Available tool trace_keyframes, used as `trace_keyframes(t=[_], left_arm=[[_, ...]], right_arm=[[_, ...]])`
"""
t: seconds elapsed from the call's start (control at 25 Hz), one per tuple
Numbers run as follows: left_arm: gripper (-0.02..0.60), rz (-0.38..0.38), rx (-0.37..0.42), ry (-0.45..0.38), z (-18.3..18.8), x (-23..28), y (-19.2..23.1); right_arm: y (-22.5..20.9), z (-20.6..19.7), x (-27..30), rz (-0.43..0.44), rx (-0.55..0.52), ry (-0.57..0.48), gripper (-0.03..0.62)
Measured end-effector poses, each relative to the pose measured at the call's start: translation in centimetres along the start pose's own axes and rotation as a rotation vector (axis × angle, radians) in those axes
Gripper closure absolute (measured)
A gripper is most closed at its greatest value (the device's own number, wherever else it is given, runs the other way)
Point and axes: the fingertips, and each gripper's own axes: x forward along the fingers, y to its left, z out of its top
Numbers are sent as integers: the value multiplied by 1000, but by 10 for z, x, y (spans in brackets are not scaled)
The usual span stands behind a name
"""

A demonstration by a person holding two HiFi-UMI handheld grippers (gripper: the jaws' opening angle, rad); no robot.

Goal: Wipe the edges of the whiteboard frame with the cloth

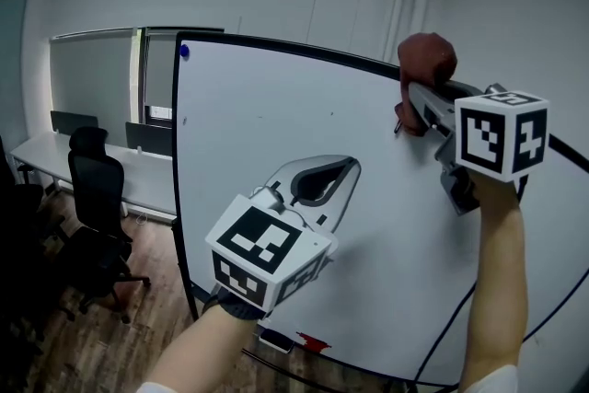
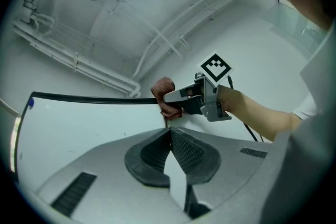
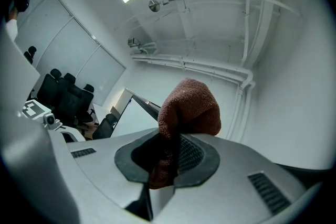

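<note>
A large whiteboard (image 1: 276, 124) with a thin black frame (image 1: 294, 50) fills the head view. My right gripper (image 1: 410, 109) is raised to the frame's top edge at the upper right and is shut on a reddish-brown cloth (image 1: 426, 59), which bunches over the frame there. The right gripper view shows the cloth (image 3: 188, 108) pinched between the jaws. The left gripper view shows the cloth (image 2: 164, 93) on the top frame (image 2: 89, 97). My left gripper (image 1: 342, 172) hovers in front of the board's middle, jaws shut on nothing.
A blue magnet (image 1: 184, 52) sits at the board's top left corner. An eraser (image 1: 276, 340) and a red item (image 1: 313, 343) lie on the board's bottom ledge. Black office chairs (image 1: 92, 225) and a long desk (image 1: 55, 156) stand at the left; cables (image 1: 451, 327) hang at the right.
</note>
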Motion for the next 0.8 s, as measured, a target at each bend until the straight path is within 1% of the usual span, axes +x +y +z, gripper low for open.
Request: trace_keyframes(t=[0.36,0.6,0.8], left_arm=[[574,9,-8,-2,5,-34,55],[574,19,2,8,7,-49,71],[574,44,17,20,6,-64,88]], right_arm=[[41,20,55,14,8,5,541],[59,28,78,37,26,0,541],[76,35,97,58,32,-5,541]])
